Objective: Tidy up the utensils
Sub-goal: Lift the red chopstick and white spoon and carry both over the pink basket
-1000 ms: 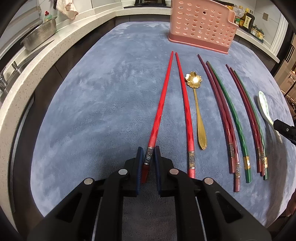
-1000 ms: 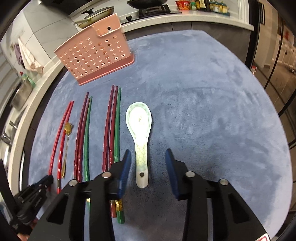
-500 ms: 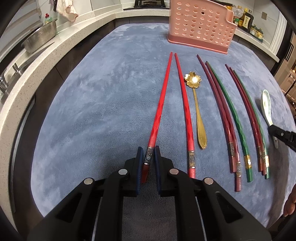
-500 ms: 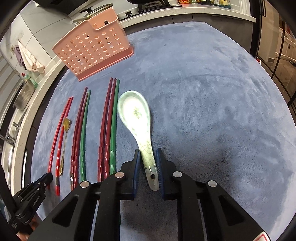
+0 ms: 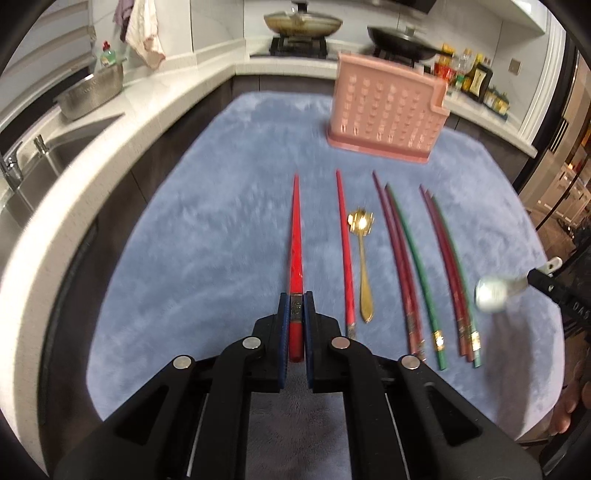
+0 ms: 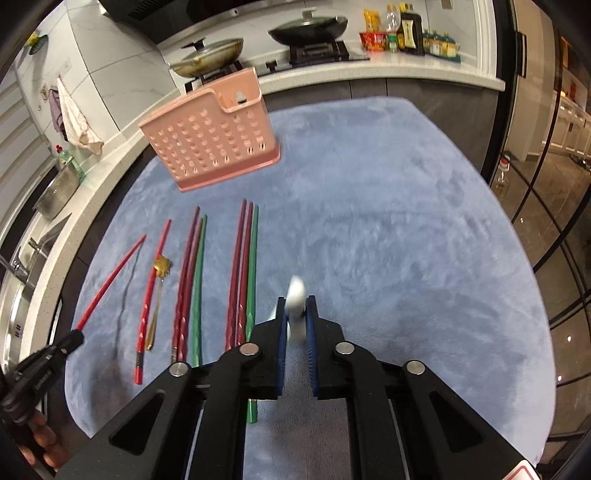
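My left gripper (image 5: 296, 312) is shut on a red chopstick (image 5: 296, 236) and holds it lifted off the blue mat; it also shows in the right wrist view (image 6: 110, 280). My right gripper (image 6: 296, 314) is shut on a white ceramic spoon (image 6: 296, 302), raised above the mat; it shows blurred in the left wrist view (image 5: 495, 293). The other red chopstick (image 5: 345, 251), a gold spoon (image 5: 362, 258) and dark red and green chopsticks (image 5: 413, 262) lie on the mat. A pink perforated utensil holder (image 5: 384, 110) stands at the far side.
The blue mat (image 6: 388, 221) covers the table. A white counter with a sink (image 5: 33, 162), a metal bowl (image 5: 88, 94) and a stove with pans (image 6: 306, 33) runs around behind. Bottles (image 6: 406, 29) stand at the back right.
Both grippers have lifted. The red chopstick rose off the mat in my left gripper. My right gripper closed on the ceramic spoon and raised it.
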`<state>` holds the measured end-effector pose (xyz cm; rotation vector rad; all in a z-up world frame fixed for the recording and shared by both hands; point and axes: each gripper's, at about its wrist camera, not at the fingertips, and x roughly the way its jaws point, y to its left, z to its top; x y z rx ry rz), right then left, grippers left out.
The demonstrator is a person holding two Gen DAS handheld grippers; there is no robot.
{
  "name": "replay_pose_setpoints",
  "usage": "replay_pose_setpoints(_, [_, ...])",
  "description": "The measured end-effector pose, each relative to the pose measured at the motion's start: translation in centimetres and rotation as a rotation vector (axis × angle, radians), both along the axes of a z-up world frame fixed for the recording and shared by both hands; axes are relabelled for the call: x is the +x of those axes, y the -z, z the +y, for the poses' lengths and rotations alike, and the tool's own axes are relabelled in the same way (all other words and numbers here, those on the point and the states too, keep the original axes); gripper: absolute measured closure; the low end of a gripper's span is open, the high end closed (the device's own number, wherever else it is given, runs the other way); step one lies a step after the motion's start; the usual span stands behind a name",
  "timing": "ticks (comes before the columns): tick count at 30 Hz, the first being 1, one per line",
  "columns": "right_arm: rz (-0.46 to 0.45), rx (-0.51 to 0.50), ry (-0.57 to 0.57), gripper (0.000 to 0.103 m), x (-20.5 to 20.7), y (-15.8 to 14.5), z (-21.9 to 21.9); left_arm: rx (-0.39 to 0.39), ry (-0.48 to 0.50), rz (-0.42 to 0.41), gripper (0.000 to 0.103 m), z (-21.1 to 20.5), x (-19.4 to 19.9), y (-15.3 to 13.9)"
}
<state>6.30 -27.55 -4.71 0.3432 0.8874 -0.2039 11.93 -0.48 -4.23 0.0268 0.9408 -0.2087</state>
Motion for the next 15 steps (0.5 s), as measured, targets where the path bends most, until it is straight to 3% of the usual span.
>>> replay_pose_setpoints(8, [-0.041,-0.029,0.001,0.096,-0.8,-2.5,0.3,-0.036,-0.016,-0.108,0.097,1.1,0.5,-5.7])
replay_pose_setpoints(15, [-0.094,-0.026,-0.014,0.096,0.8,-5.1,-0.2,-0.056,-0.023,-0.229,0.097,1.4,3.7,-12.0])
